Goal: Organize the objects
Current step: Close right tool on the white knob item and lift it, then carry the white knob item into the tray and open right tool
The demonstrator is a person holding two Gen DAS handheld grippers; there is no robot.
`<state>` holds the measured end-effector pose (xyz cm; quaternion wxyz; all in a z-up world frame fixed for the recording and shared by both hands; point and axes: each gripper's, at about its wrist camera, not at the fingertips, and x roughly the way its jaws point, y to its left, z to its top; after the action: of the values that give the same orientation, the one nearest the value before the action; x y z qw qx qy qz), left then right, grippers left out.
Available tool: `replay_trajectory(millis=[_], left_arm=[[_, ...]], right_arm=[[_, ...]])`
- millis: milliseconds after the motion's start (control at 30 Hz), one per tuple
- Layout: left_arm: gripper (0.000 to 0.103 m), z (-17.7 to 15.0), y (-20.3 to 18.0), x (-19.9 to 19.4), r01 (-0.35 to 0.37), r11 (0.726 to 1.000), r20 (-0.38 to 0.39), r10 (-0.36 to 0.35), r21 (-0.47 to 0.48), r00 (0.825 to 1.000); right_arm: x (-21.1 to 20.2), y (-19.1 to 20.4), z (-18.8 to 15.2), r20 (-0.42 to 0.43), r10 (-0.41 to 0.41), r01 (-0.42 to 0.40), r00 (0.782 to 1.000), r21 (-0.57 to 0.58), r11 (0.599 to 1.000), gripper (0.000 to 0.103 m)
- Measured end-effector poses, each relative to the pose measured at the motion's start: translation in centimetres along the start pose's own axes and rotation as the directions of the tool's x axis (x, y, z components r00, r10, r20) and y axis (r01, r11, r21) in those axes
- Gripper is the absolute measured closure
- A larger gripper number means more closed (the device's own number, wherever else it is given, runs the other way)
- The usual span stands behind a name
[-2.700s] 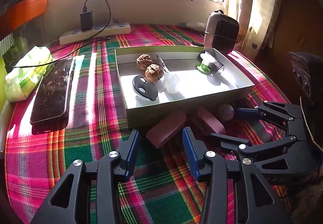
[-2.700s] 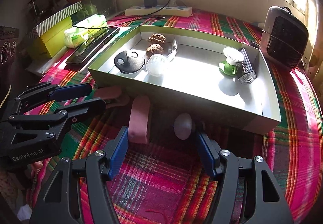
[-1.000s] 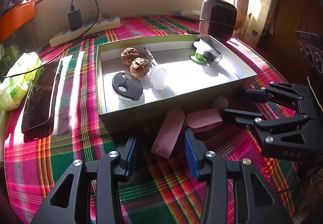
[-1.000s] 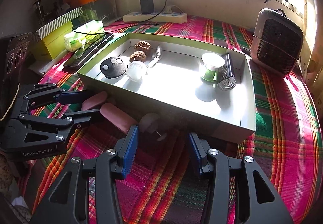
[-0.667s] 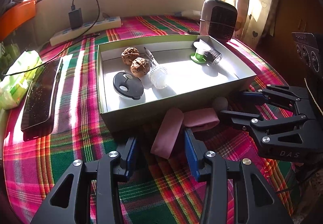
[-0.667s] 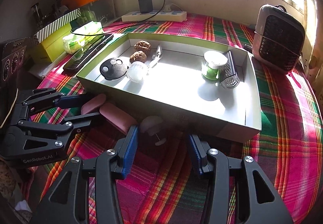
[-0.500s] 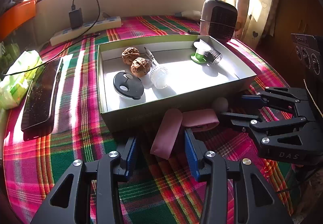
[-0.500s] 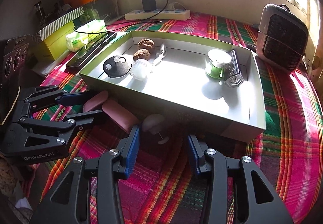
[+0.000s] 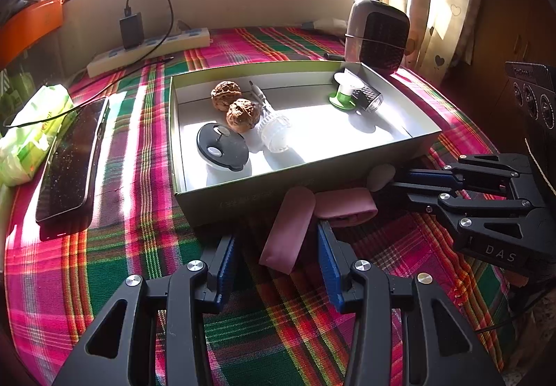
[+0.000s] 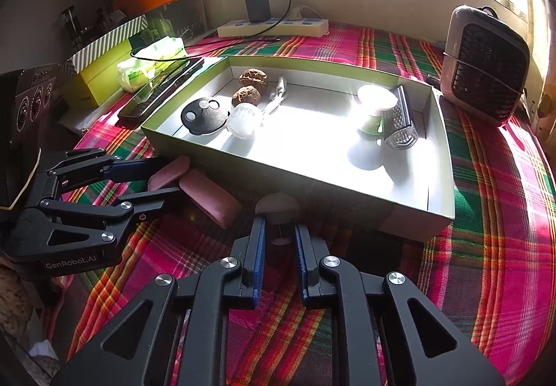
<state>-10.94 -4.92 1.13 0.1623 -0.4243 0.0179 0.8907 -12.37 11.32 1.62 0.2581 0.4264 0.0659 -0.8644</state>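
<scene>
Here, a plaid cloth point(image 9: 104, 247) of pink, green and red is covering the table beneath a sunlit window; a beige heater point(image 10: 486, 66) with a dark grille is standing at the far right corner, and a white power strip point(image 9: 149, 50) is lying along the wall.

A shallow olive cardboard box point(image 10: 312, 184) with a white floor is holding two wrinkled brown walnuts point(image 9: 234, 106), a round black lid point(image 9: 222, 146), a clear ribbed cap point(image 10: 243, 120), a green-and-white spool point(image 9: 344, 94) and a small metal grater point(image 10: 399, 121).

Two smooth, rounded pink cases point(image 9: 288, 229) are lying against the box's near wall, touching at one end. The left gripper point(image 9: 274, 257) is standing with fingers apart around the nearer case.

A small pale mushroom-shaped knob point(image 10: 278, 203) is lying beside the box wall. The right gripper point(image 10: 279, 247) is narrowing on its thin stem, fingers far closer than half a second ago; actual contact cannot be told.
</scene>
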Motion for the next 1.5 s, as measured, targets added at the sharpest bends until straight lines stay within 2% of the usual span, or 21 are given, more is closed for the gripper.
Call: replay_trajectory(millis=[267, 467, 533, 600, 733, 900, 967, 1033, 1300, 1500], left_arm=[[0.062, 0.0, 0.0, 0.0, 0.001, 1.0, 0.0, -0.001, -0.001, 1.0], [0.062, 0.0, 0.0, 0.0, 0.0, 1.0, 0.0, 0.0, 0.0, 1.0], [0.062, 0.0, 0.0, 0.0, 0.0, 1.0, 0.0, 0.0, 0.0, 1.0], [0.062, 0.0, 0.0, 0.0, -0.003, 1.0, 0.0, 0.003, 0.002, 1.0], [0.062, 0.0, 0.0, 0.0, -0.002, 1.0, 0.0, 0.002, 0.001, 1.0], [0.062, 0.0, 0.0, 0.0, 0.0, 1.0, 0.0, 0.0, -0.001, 1.0], [0.062, 0.0, 0.0, 0.0, 0.0, 1.0, 0.0, 0.0, 0.0, 1.0], [0.062, 0.0, 0.0, 0.0, -0.001, 1.0, 0.0, 0.001, 0.0, 1.0], [0.062, 0.0, 0.0, 0.0, -0.001, 1.0, 0.0, 0.001, 0.0, 1.0], [0.062, 0.0, 0.0, 0.0, 0.0, 1.0, 0.0, 0.0, 0.0, 1.0]], right_arm=[[-1.6, -0.4, 0.3, 0.053, 0.05, -0.051, 0.997, 0.027, 0.998, 0.09], [-0.8, -0.1, 0.4, 0.028, 0.009, -0.008, 1.0, -0.004, 1.0, 0.09], [-0.4, 0.1, 0.4, 0.019, 0.007, -0.007, 1.0, -0.004, 1.0, 0.078], [-0.1, 0.3, 0.6, 0.02, -0.008, 0.008, 1.0, -0.014, 1.0, 0.072], [0.9, 0.6, 0.9, -0.016, 0.007, -0.007, 1.0, -0.023, 1.0, 0.072], [1.2, 0.7, 0.8, -0.014, 0.011, -0.011, 1.0, -0.019, 1.0, 0.072], [1.1, 0.6, 0.7, -0.009, 0.021, -0.021, 1.0, -0.016, 1.0, 0.079], [0.9, 0.7, 0.7, -0.006, 0.011, -0.011, 1.0, -0.024, 1.0, 0.079], [-1.5, 0.5, 1.3, 0.058, 0.052, -0.051, 0.997, -0.018, 0.999, 0.079], [-1.7, -0.4, 3.9, 0.104, 0.001, -0.003, 0.995, 0.015, 1.0, 0.079]])
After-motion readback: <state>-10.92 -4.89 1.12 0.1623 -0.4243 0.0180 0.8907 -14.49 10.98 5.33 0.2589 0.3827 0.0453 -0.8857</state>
